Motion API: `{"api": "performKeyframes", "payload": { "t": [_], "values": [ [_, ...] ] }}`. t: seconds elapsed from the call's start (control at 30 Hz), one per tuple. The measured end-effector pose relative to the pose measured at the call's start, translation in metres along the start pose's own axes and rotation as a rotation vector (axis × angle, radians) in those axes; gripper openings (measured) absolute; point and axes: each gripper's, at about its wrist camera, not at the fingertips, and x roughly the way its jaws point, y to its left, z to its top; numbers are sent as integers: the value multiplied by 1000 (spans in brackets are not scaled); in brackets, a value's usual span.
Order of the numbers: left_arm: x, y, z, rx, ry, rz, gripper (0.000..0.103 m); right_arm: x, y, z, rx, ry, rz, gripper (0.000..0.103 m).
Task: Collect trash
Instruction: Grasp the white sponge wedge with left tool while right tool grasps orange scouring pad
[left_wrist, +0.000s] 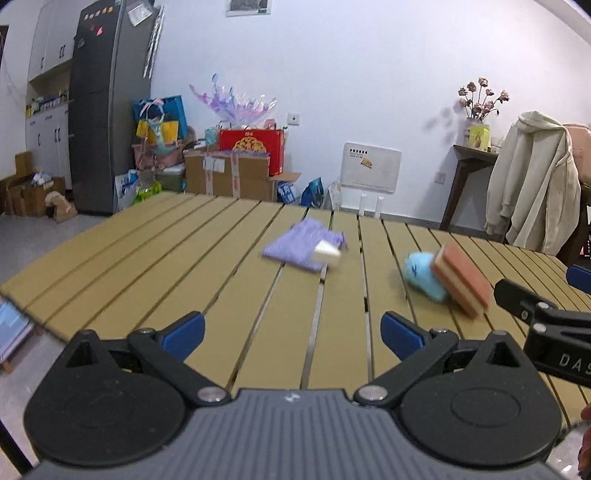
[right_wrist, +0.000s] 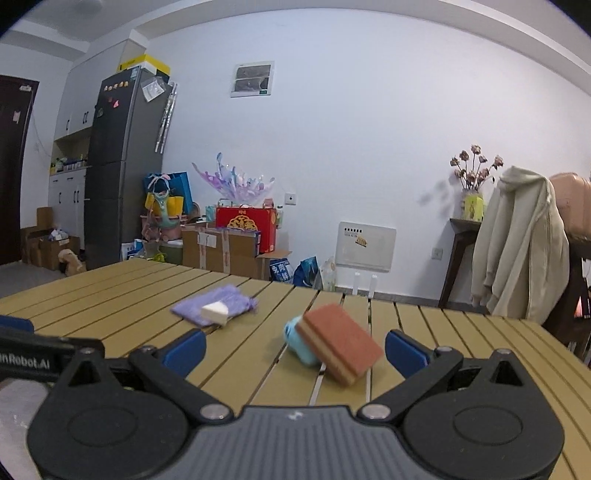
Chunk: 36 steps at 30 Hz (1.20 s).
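A purple drawstring pouch (left_wrist: 295, 245) lies on the slatted table (left_wrist: 166, 258), with a white wedge sponge (left_wrist: 327, 253) on its near edge. To the right, an orange scrub sponge (left_wrist: 463, 278) leans tilted on a light blue soft object (left_wrist: 421, 275). My left gripper (left_wrist: 291, 332) is open and empty, short of the pouch. My right gripper (right_wrist: 295, 349) is open and empty, with the orange sponge (right_wrist: 340, 343) and blue object (right_wrist: 297, 341) just ahead between its fingers. The pouch (right_wrist: 214, 302) and white sponge (right_wrist: 216, 313) show left of it.
The right gripper's finger (left_wrist: 532, 306) enters the left wrist view at right. The left gripper (right_wrist: 33, 354) shows at the left edge of the right wrist view. Behind the table stand a fridge (left_wrist: 107, 110), cardboard boxes (left_wrist: 229, 173) and a chair with a jacket (left_wrist: 532, 188).
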Motion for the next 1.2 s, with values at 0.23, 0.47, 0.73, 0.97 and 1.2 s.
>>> {"api": "performKeyframes", "payload": {
  "t": [0.23, 0.47, 0.73, 0.97, 1.2],
  "values": [
    [54, -17, 36, 26, 29, -18, 103, 65, -16, 17, -75, 61, -14, 103],
    [118, -28, 52, 67, 90, -31, 103, 156, -51, 14, -40, 249, 3, 103],
    [178, -33, 59, 104, 161, -26, 103, 222, -80, 8, 72, 325, 106, 103],
    [205, -33, 61, 107, 173, -9, 103, 241, -93, -12, 242, 343, 213, 71],
    [229, -37, 65, 93, 186, 4, 103, 218, -107, -12, 317, 223, 229, 70]
  ]
}}
